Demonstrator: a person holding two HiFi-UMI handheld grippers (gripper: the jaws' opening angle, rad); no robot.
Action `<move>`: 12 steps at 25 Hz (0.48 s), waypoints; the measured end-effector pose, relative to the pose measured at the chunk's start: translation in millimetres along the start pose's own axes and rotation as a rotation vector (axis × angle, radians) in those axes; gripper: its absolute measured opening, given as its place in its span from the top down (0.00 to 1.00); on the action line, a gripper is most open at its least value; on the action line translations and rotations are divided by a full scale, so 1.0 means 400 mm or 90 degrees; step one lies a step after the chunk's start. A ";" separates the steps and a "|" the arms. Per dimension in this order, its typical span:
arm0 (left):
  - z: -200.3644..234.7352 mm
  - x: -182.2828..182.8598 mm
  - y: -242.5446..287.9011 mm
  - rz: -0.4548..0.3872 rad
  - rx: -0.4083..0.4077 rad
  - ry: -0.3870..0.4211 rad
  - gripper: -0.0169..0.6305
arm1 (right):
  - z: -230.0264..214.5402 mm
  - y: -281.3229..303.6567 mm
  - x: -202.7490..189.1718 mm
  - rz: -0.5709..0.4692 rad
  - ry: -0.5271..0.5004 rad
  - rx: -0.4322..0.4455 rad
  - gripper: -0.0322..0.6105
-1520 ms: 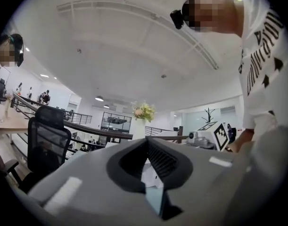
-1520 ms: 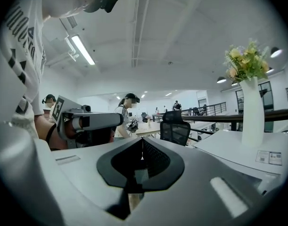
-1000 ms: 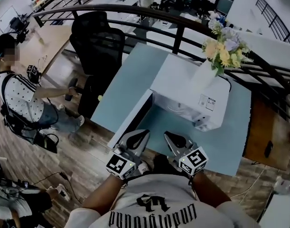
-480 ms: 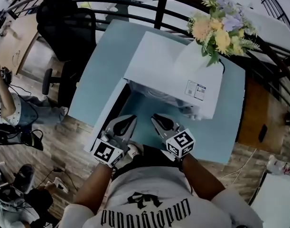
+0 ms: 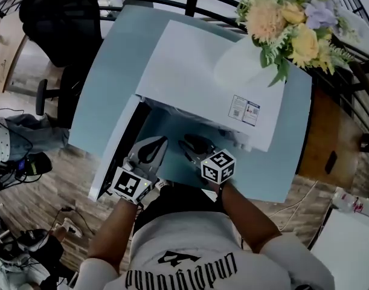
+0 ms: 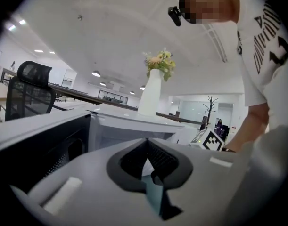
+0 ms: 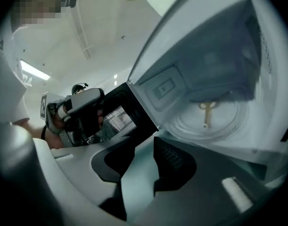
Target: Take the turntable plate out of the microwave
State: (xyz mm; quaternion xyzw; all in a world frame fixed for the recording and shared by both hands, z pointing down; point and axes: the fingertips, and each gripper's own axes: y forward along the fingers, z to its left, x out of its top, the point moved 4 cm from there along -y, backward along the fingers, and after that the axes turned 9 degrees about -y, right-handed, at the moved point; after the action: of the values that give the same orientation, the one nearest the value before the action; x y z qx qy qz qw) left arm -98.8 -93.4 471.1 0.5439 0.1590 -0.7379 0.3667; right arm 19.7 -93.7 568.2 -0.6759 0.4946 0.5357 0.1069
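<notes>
There is one white microwave (image 5: 190, 71) on one light blue table (image 5: 109, 71). Its one door (image 5: 115, 153) is swung open to the left side in the head view. One white vase (image 5: 241, 68) stands on top of the microwave, with one bunch of yellow, orange and purple flowers (image 5: 287, 23) in it. One black chair (image 5: 51, 17) stands past the far left corner of the table.

The person holds two grippers, one in each hand, both low in front of the open microwave. Each gripper has one cube with black and white squares on it, so there are two cubes (image 5: 127, 185) (image 5: 218, 166).

The left gripper (image 5: 155, 145) is near the open door. In the left gripper view, its two jaws are pressed together at the tips, and it (image 6: 146, 145) holds nothing.

The right gripper (image 5: 187, 142) points at the mouth of the microwave. In the right gripper view, its two jaws are opening. There is a gap between them, and only the blue table shows through the gap, so it (image 7: 138, 166) holds nothing too.

There is one plate (image 7: 205, 124). It is round and clear, and it lies flat on the floor inside the microwave. No gripper touches it. The right gripper is just in front of it.
</notes>
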 end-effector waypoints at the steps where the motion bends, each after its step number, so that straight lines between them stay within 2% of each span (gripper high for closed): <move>1: 0.005 -0.008 0.008 0.002 0.001 -0.002 0.90 | -0.012 0.008 -0.010 -0.002 0.022 0.001 0.78; 8: 0.039 -0.060 0.049 0.011 0.017 -0.012 0.90 | -0.114 0.054 -0.067 -0.041 0.203 -0.008 0.73; 12: 0.055 -0.083 0.068 0.018 0.021 -0.020 0.90 | -0.154 0.083 -0.083 -0.050 0.263 -0.016 0.71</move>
State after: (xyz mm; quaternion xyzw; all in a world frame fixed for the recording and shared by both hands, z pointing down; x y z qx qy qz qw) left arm -89.7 -113.5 513.9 0.5404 0.1332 -0.7438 0.3701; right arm 33.9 -133.1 633.3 -0.7915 0.4727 0.3872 0.0158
